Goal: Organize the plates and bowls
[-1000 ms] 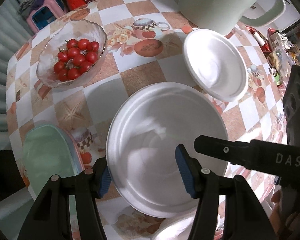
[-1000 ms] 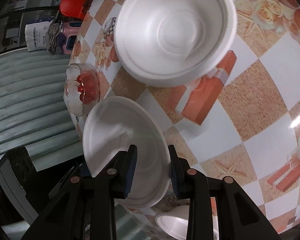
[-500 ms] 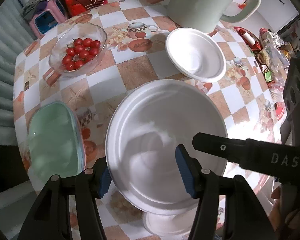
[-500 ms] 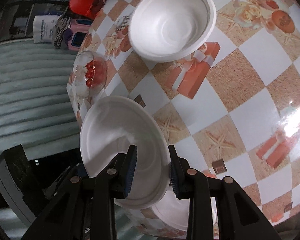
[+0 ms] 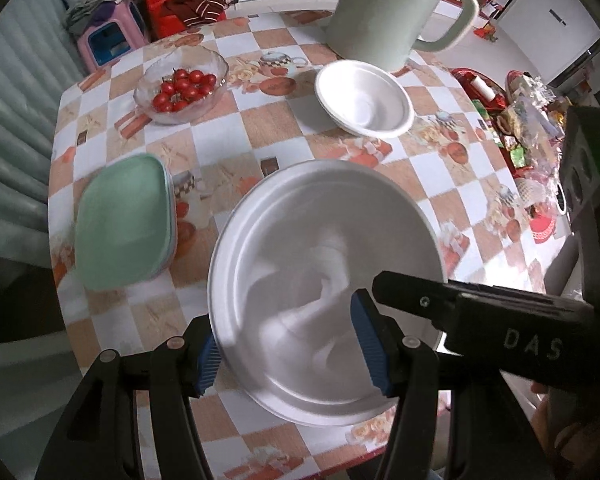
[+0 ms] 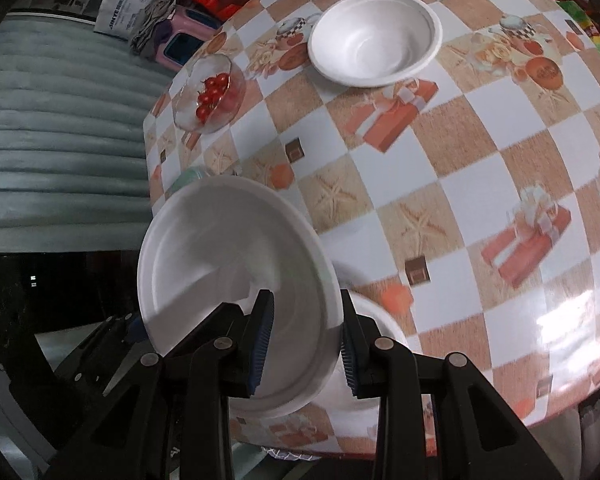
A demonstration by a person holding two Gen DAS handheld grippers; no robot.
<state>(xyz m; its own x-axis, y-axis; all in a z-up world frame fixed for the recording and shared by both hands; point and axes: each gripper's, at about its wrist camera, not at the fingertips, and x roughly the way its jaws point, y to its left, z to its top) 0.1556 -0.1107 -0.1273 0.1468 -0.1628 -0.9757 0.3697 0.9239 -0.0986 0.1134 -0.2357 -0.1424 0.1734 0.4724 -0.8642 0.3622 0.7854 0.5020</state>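
Plate (image 5: 324,264) higher — checkered table (image 5: 228,132) farther.

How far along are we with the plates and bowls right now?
Nothing looks stacked yet. In hand: the white plate is off the table, gripped by the left gripper and the right gripper. Left: the white bowl sits alone near the green kettle, and another white dish lies partly hidden under the plate.

From the left wrist we look down over the table (image 5: 284,132), high up; from the right wrist, closer, toward eleven o'clock. We share the white bowl (image 5: 364,98) (image 6: 374,38).
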